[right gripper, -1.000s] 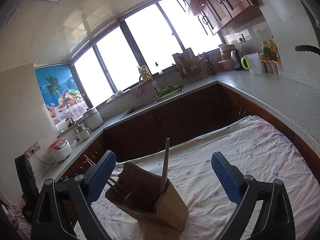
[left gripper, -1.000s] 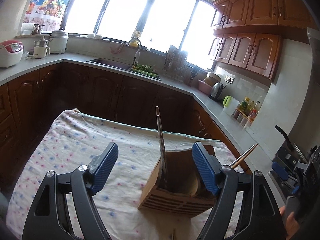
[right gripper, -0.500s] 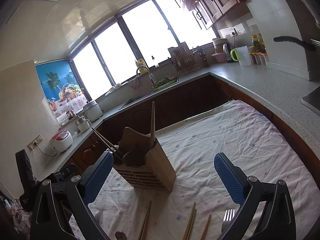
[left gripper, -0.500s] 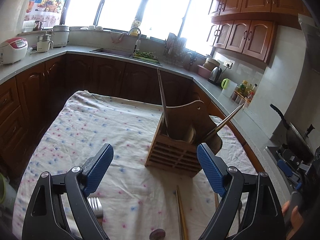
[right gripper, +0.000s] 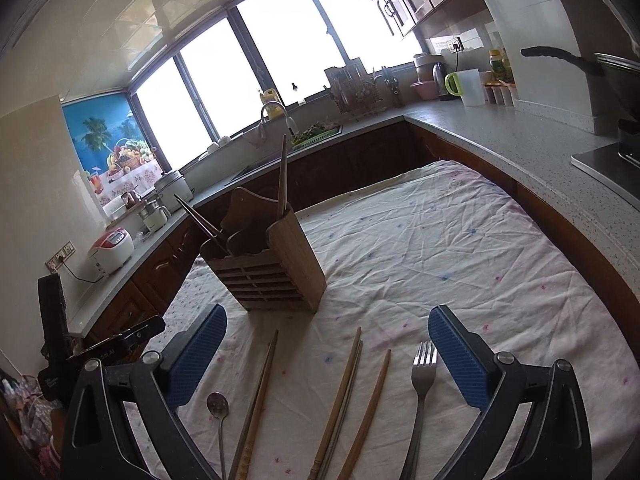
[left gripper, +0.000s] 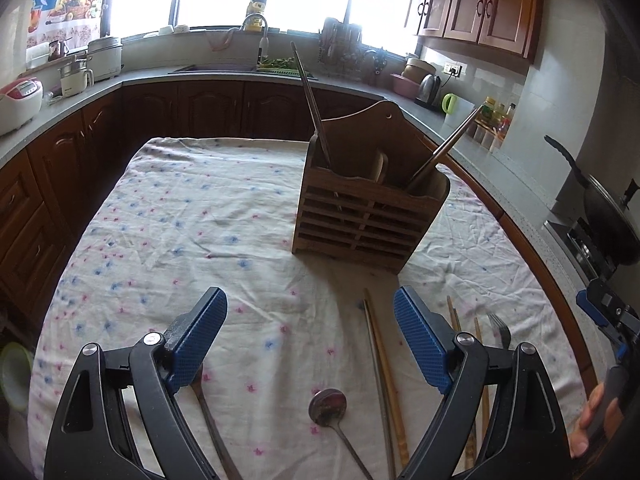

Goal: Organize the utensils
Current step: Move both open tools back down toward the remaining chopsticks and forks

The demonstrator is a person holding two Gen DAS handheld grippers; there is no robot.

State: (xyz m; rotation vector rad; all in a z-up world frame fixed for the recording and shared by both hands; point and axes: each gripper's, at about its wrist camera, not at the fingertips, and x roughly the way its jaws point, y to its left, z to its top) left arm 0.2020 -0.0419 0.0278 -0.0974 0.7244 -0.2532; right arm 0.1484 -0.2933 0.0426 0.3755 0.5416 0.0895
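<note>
A wooden slatted utensil holder (left gripper: 366, 216) (right gripper: 272, 276) stands on the floral tablecloth with chopsticks (left gripper: 310, 100) leaning out of two compartments. On the cloth in front lie a metal spoon (left gripper: 328, 402) (right gripper: 218, 405), several chopsticks (left gripper: 382, 364) (right gripper: 344, 392) and a fork (right gripper: 422, 376) (left gripper: 498, 330). My left gripper (left gripper: 310, 340) is open and empty above the near cloth, the spoon between its fingers. My right gripper (right gripper: 326, 360) is open and empty above the chopsticks, the fork just inside its right finger.
Kitchen counters with dark wood cabinets wrap around the table; a sink (left gripper: 224, 69), rice cookers (left gripper: 105, 58), a kettle (left gripper: 428, 85) and a pan (left gripper: 600, 200) on the stove at right. The right gripper shows at the left view's right edge (left gripper: 612, 320).
Both grippers have pulled back and tilted down from the holder, which now sits farther away. The loose utensils on the near cloth have come into view. Both stay open.
</note>
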